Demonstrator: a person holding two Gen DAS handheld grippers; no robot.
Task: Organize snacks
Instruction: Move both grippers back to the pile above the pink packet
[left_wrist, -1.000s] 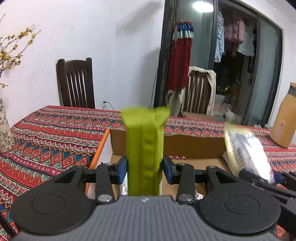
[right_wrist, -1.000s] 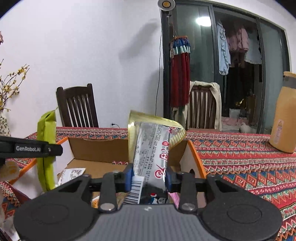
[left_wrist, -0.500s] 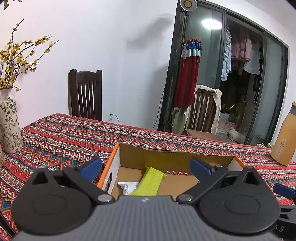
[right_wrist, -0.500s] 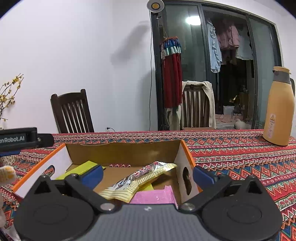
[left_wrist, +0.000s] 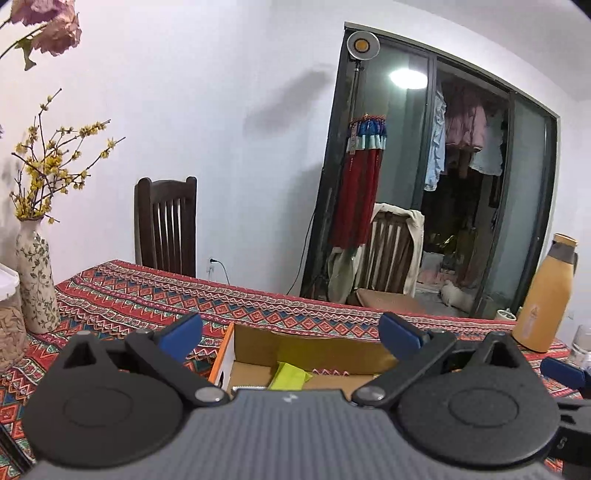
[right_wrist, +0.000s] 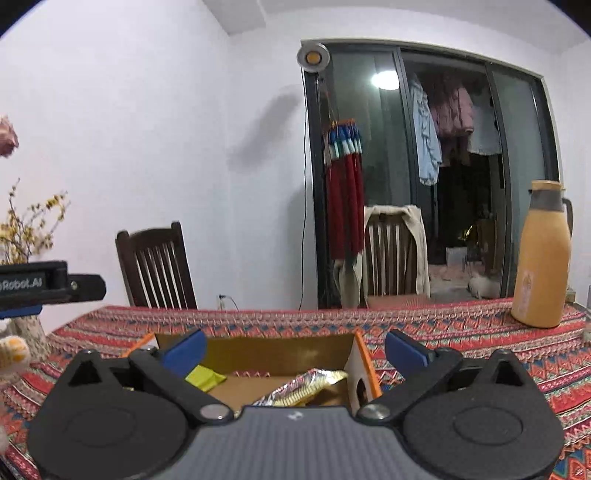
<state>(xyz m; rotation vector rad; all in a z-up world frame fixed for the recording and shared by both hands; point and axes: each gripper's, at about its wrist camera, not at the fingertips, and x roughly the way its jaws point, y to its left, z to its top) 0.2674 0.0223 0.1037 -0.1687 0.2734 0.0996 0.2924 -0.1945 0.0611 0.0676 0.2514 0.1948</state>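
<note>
An open cardboard box with orange edges (left_wrist: 258, 343) (right_wrist: 280, 349) sits on the patterned tablecloth. A green snack packet (left_wrist: 290, 376) (right_wrist: 205, 377) lies inside it. A silver and gold snack packet (right_wrist: 306, 387) lies inside near the box's right wall. My left gripper (left_wrist: 291, 334) is open and empty, raised behind the box. My right gripper (right_wrist: 295, 349) is open and empty, also above the box's near side. The left gripper's body (right_wrist: 48, 286) shows at the left in the right wrist view.
A flowered vase with yellow blossoms (left_wrist: 35, 280) stands at the left. An orange thermos (left_wrist: 546, 295) (right_wrist: 541, 258) stands at the right, with a glass (left_wrist: 581, 341) beside it. Two wooden chairs (left_wrist: 166, 225) (left_wrist: 391, 254) stand behind the table.
Both grippers opened and dropped their packets into the box, the green one from the left, the silver one from the right. Both then rose and drew back.
</note>
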